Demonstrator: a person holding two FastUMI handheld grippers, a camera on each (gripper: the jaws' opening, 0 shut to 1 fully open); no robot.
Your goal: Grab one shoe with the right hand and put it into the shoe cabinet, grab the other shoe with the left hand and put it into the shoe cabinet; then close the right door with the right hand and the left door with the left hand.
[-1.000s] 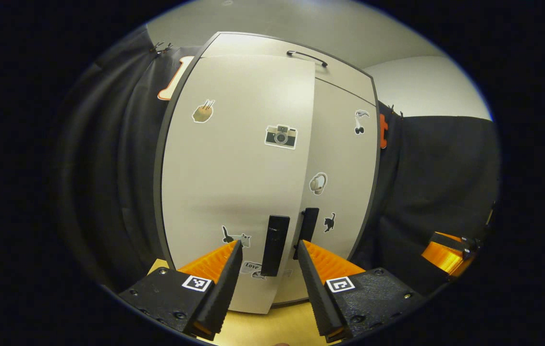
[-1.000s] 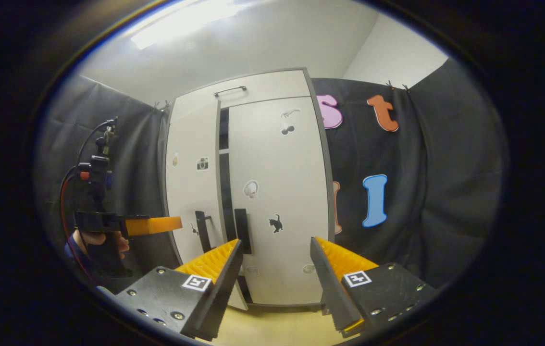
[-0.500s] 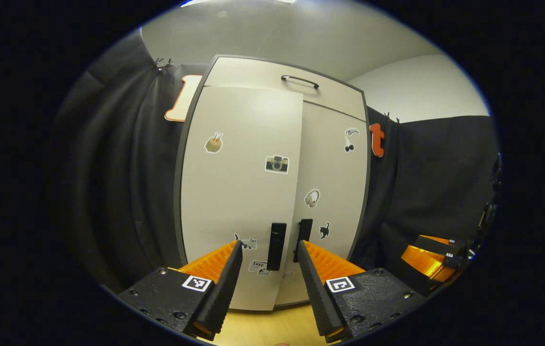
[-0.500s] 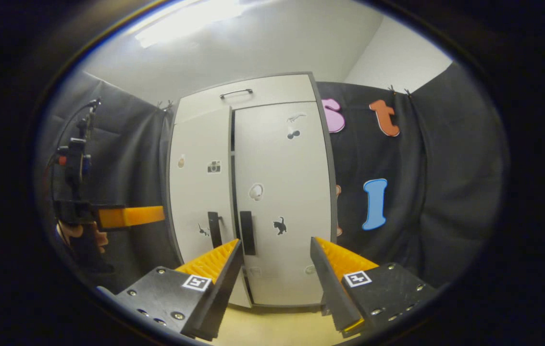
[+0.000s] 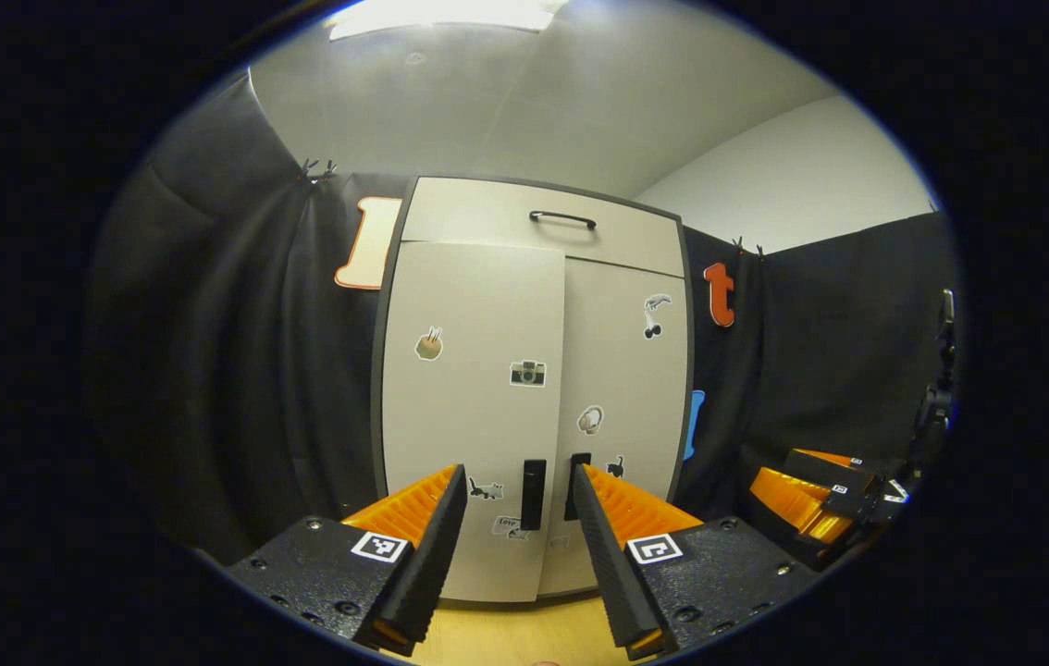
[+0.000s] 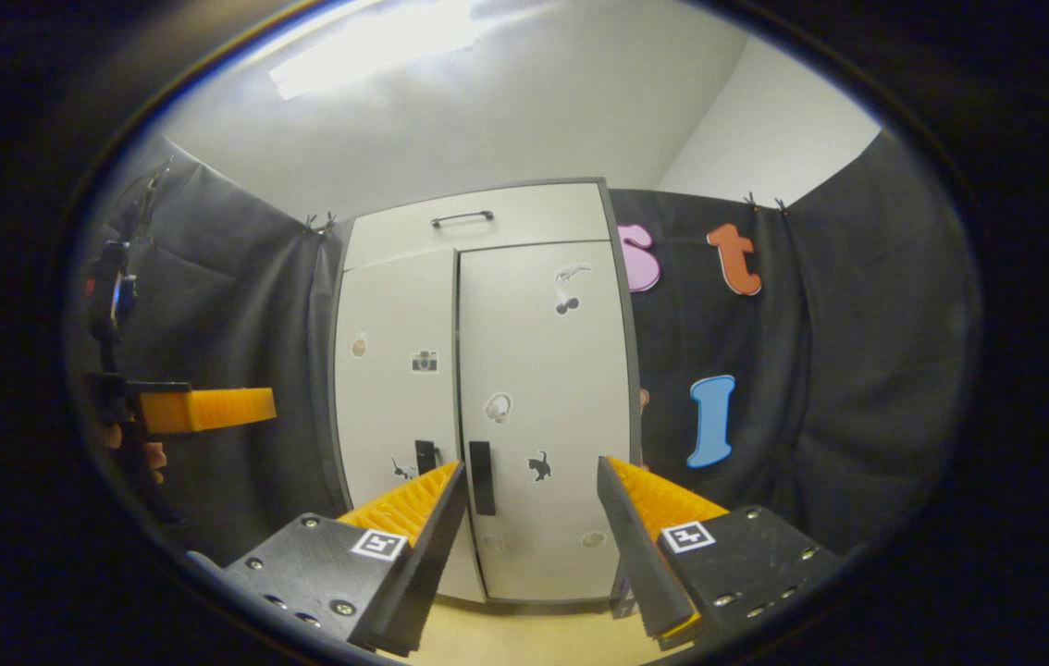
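shoes: hidden behind the cabinet (image 6: 487, 388) doors | far gripper (image 5: 820, 499): cut off at the right edge of the left gripper view | door stickers (image 6: 425, 361): too small to make out

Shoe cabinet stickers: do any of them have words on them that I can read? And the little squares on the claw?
"Love": on the small sticker low on the left door of the shoe cabinet. It is faint, and anything under that word is too blurred to read.
Camera sticker and cat sticker: pictures, no words.
Square marker on the left claw: a black-and-white pattern, no words.
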